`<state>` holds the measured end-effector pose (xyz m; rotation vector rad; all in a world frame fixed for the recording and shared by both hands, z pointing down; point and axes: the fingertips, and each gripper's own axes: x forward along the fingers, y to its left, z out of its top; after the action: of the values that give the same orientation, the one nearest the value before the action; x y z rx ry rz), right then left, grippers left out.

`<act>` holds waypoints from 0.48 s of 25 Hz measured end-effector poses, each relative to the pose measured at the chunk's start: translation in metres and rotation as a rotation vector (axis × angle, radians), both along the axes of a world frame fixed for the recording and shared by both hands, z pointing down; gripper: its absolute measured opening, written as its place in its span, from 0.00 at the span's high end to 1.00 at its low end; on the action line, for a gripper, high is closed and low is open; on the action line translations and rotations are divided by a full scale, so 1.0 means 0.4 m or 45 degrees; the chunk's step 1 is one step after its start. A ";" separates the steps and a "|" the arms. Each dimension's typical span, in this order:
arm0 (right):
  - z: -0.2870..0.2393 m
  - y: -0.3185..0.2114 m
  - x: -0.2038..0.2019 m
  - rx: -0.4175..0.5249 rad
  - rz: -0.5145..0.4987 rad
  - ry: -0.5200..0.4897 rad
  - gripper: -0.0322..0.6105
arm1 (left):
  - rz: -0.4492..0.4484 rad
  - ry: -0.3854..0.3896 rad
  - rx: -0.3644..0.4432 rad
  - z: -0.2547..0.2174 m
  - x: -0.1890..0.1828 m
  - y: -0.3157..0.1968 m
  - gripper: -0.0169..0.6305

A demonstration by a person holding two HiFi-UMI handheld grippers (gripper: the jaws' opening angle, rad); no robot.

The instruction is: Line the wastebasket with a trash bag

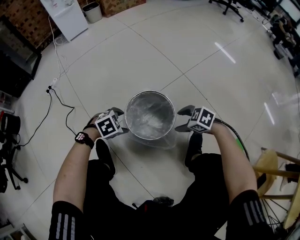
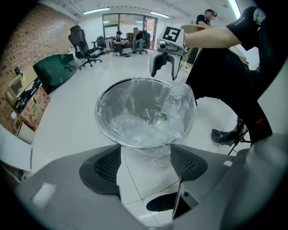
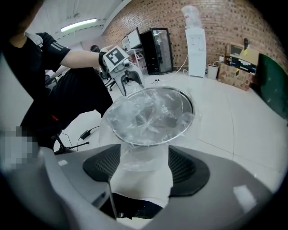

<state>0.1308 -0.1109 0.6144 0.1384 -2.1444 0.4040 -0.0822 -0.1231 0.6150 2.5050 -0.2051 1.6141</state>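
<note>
A round metal wastebasket [image 1: 150, 115] stands on the tiled floor between my knees. A clear trash bag [image 1: 152, 123] lies inside it, folded over the rim and hanging down the near side. My left gripper [image 1: 121, 122] is at the basket's left rim and my right gripper [image 1: 182, 120] at its right rim. In the left gripper view the jaws [image 2: 145, 168] stand wide apart, with the bag's overhang [image 2: 146, 150] in the gap, untouched. In the right gripper view the jaws [image 3: 144, 168] are also apart around the hanging plastic [image 3: 144, 155], not pressing it.
A white water dispenser [image 1: 65, 16] and a small bin [image 1: 92, 11] stand at the far left. A cable with a power strip [image 1: 54, 84] runs over the floor on the left. A wooden stool [image 1: 276, 168] is close on the right. Seated people [image 2: 128, 41] and office chairs are far off.
</note>
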 end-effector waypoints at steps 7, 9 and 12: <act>0.075 -0.001 -0.024 -0.059 0.040 0.029 0.38 | -0.042 -0.004 -0.046 0.056 -0.003 0.000 0.42; 0.088 -0.001 -0.027 -0.062 0.039 0.037 0.37 | -0.037 -0.019 -0.037 0.070 -0.004 -0.007 0.42; 0.109 -0.004 -0.032 -0.044 0.038 0.060 0.36 | -0.031 -0.066 -0.010 0.091 -0.013 -0.023 0.42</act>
<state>0.1179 -0.1125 0.6580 0.1590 -2.0903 0.4511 -0.0872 -0.1324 0.6515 2.4472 -0.2345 1.6685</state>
